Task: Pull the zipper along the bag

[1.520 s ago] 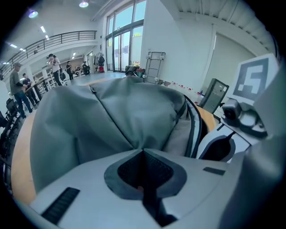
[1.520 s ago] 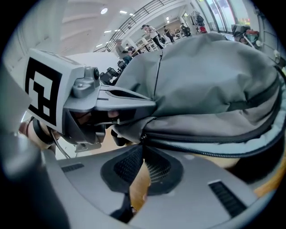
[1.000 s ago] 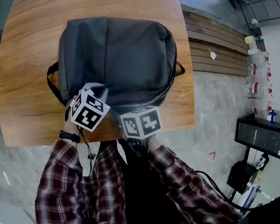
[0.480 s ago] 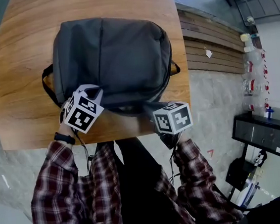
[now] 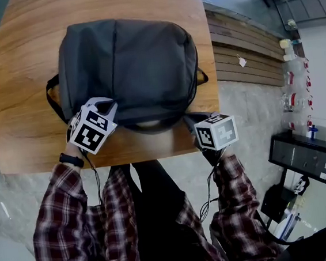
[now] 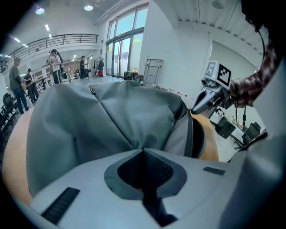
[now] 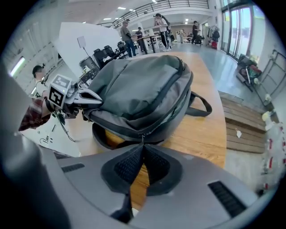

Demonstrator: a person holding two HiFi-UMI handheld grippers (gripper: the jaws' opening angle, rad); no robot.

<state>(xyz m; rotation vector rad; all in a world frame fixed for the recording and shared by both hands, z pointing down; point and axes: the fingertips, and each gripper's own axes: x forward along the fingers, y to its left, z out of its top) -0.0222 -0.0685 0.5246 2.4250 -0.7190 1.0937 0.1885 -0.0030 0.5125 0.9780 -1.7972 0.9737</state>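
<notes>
Evidently the left gripper (image 6: 144, 151) clamps the backpack (image 5: 127, 61) as an anchor, while the right gripper (image 7: 143, 145) pinches its zipper pull (image 7: 142, 137).

Wooden table (image 5: 19, 84), slatted platform (image 5: 247, 54), black cabinet (image 5: 308, 158)

We see the bag (image 5: 127, 67) in matt grey woven cloth, softly creased, its zipper (image 7: 142, 135) a darker, smoother line. The counter (image 5: 22, 113) is warm wood with plain grain and a low sheen. The left claw (image 6: 144, 151) and the right claw (image 7: 143, 144) have smooth matt grey plastic shells and black, finely textured pads (image 7: 129, 166). In the head view, the sleeves (image 5: 63, 224) at 6 o'clock are checked flannel; the floor (image 5: 248, 118) at 3 o'clock looks mottled, stone-like.
</notes>
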